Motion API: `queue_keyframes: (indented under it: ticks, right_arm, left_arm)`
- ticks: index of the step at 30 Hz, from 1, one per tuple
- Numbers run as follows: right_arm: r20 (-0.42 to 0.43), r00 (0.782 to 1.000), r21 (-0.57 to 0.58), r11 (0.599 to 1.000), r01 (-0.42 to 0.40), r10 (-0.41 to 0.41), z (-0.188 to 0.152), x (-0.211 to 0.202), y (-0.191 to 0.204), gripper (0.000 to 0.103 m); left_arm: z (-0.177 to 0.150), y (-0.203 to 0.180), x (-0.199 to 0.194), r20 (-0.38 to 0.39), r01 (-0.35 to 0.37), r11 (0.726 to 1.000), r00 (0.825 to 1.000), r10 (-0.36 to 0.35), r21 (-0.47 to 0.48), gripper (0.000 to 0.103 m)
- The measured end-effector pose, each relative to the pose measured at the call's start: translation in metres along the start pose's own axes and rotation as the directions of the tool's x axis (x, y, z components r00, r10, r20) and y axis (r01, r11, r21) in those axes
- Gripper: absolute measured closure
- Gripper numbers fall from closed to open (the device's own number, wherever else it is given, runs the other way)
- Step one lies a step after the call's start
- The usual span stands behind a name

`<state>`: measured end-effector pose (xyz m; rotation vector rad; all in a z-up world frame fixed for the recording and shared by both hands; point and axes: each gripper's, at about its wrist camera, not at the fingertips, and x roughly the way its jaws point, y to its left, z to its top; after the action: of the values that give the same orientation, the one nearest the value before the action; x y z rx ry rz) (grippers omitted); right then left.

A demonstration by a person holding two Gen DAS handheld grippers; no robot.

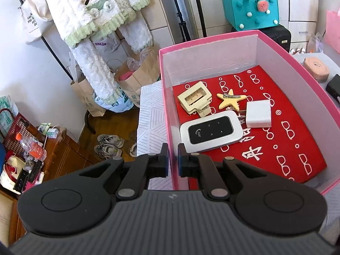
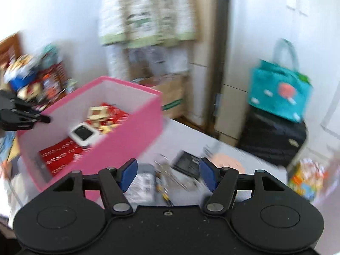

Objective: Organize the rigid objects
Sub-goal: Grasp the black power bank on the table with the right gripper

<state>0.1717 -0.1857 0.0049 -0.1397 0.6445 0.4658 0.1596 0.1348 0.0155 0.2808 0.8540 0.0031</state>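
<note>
In the left wrist view, the left gripper [image 1: 173,158] is seen at the bottom centre, its fingers [image 1: 164,156] drawn in to a narrow gap and straddling the near left wall of the pink box [image 1: 167,97]. The wall edge is seen in the gap; whether it is actually pinched cannot be told. The gripper is held level and pointed forward along the box's left side.

Just beyond the fingertips, inside the box, a white pocket router [image 1: 211,132] with a black face is laid on a red printed cloth [image 1: 286,114]. Just behind it a white charger block [image 1: 258,114] is set, and further back a yellow star clip [image 1: 230,101] and a cream hair claw [image 1: 194,99] are laid side by side. Beyond the box, a teal felt bag [image 1: 250,9] is set on a dark suitcase [image 1: 278,36].

In the right wrist view, heavily blurred, the right gripper [image 2: 167,175] is held wide apart with nothing between its blue pads [image 2: 127,175], angled down over a grey table [image 2: 182,136]. Small items lie beneath it, among them what is possibly a dark flat case [image 2: 187,162] and a peach-coloured round object [image 2: 228,162]. The pink box is seen further off to the left, with the left gripper at its far corner.
</note>
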Motion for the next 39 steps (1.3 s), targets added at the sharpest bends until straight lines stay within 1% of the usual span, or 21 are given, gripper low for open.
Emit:
queue_keyframes:
  ticks: [4,8,11,13,16,18,22,25,27,28,29,31,35,39]
  right_arm:
    - [0.022,0.999,0.178,0.984,0.026,-0.030,-0.040,-0.002,-0.021,0.034]
    - [0.003,1.000,0.315,0.949,0.020,-0.022,-0.065,0.004,-0.041,0.033]
    - [-0.019,0.999,0.368,0.928,0.052,-0.049,-0.081,0.007,-0.052,0.033]
    - [-0.033,0.999,0.385,0.921,0.051,-0.042,-0.089,0.012,-0.059,0.033]
    - [-0.060,0.998,0.434,0.899,0.053,-0.030,-0.094,0.023,-0.070,0.033]
    - [-0.075,0.997,0.450,0.891,0.059,-0.028,-0.097,0.031,-0.074,0.033]
    - [-0.084,0.996,0.477,0.877,0.050,-0.011,-0.094,0.048,-0.080,0.028]
    - [-0.108,0.993,0.453,0.888,0.083,-0.037,-0.088,0.060,-0.083,0.026]
    - [-0.109,0.993,0.447,0.891,0.086,-0.041,-0.082,0.066,-0.086,0.019]
    - [-0.113,0.993,0.449,0.889,0.089,-0.042,-0.080,0.068,-0.088,0.013]
    - [-0.118,0.992,0.451,0.887,0.098,-0.050,-0.077,0.071,-0.089,0.008]
    - [-0.132,0.989,0.451,0.885,0.121,-0.068,-0.074,0.076,-0.092,0.004]
    - [-0.154,0.981,0.433,0.885,0.172,-0.116,-0.067,0.086,-0.091,0.000]
    - [-0.183,0.961,0.393,0.880,0.266,-0.209,-0.062,0.098,-0.082,0.000]
  left_arm:
    - [0.000,-0.003,0.000,-0.003,-0.012,1.000,1.000,0.012,0.007,0.096]
    - [0.001,-0.004,0.001,-0.005,-0.022,1.000,1.000,0.023,0.008,0.095]
    - [0.001,-0.004,0.001,-0.002,-0.025,1.000,1.000,0.025,0.007,0.096]
    - [0.001,-0.004,0.001,0.002,-0.027,1.000,1.000,0.027,0.002,0.095]
    - [0.001,-0.004,0.001,0.001,-0.027,1.000,1.000,0.027,0.001,0.095]
    - [0.002,-0.004,0.001,0.000,-0.027,1.000,1.000,0.027,0.004,0.095]
    - [0.001,-0.005,0.001,0.003,-0.029,0.999,1.000,0.029,0.014,0.095]
    - [0.001,-0.005,0.001,0.002,-0.028,0.999,1.000,0.028,0.017,0.095]
    - [0.001,-0.005,0.001,0.000,-0.025,1.000,1.000,0.025,0.018,0.095]
    - [0.001,-0.005,0.001,0.000,-0.026,0.999,1.000,0.026,0.021,0.095]
    - [0.001,-0.005,0.001,0.000,-0.026,0.999,1.000,0.026,0.023,0.095]
    - [0.001,-0.005,0.002,0.001,-0.026,0.999,1.000,0.026,0.026,0.095]
    - [0.001,-0.005,0.001,0.002,-0.025,0.999,1.000,0.025,0.027,0.095]
    - [0.002,-0.005,0.001,0.001,-0.025,0.999,1.000,0.025,0.025,0.095]
